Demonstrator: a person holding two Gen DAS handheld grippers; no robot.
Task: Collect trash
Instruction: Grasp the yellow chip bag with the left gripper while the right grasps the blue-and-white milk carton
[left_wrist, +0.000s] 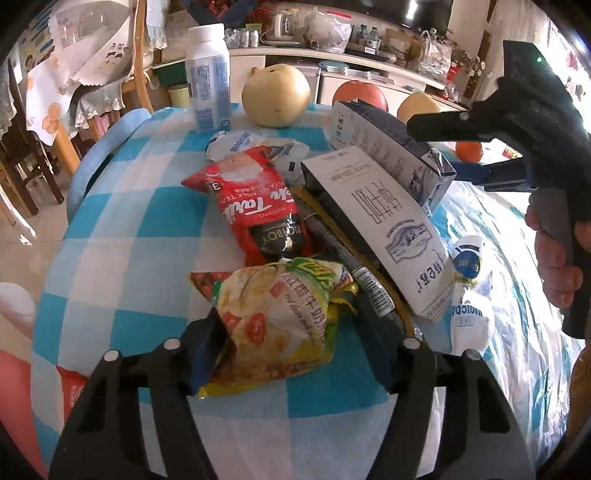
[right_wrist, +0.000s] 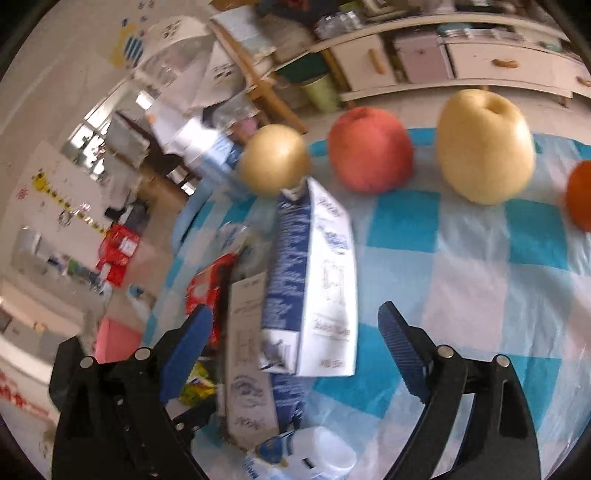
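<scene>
L gripper (left_wrist: 291, 347) low over the near edge of the checked worktop (left_wrist: 122, 236), fingers straddling a crumpled yellow-green snack bag (left_wrist: 280, 317). The L finger (left_wrist: 207, 347) touches the bag's side; the R one is mostly hidden behind the bag, so I can't tell if it's truly clamped. No firm squeeze visible, so it reads as not yet gripped.

R gripper (right_wrist: 295, 354) has its fingers spread wide and released, w/ nothing pinched. A blue-white milk carton (right_wrist: 314, 280) lies between them but apart from both pads. The wrist view is blurred. From the L cam, a hand (left_wrist: 554, 258) holds that gripper at the R edge of the worktop.

Trash is piled mid-worktop:
- red milk-tea sachet (left_wrist: 255, 206) just behind the snack bag
- white flattened carton (left_wrist: 388, 225) leaning across the pile, under the blue-white one
- dark wrapper strip (left_wrist: 354, 266) w/ barcode, wedged between the bag and the white carton
- white pouch w/ blue logo (left_wrist: 469, 295) near the R edge
- crumpled white-blue wrapper (left_wrist: 240, 142) behind the sachet

Not trash, along the far edge: white bottle (left_wrist: 207, 74) upright at the far L, tan pear (left_wrist: 276, 94), red apple (right_wrist: 369, 151), yellow pear (right_wrist: 484, 144), orange (right_wrist: 580, 195) at far R.

In the way: the cartons overlap the wrapper strip, and the snack bag is touching the sachet.
</scene>
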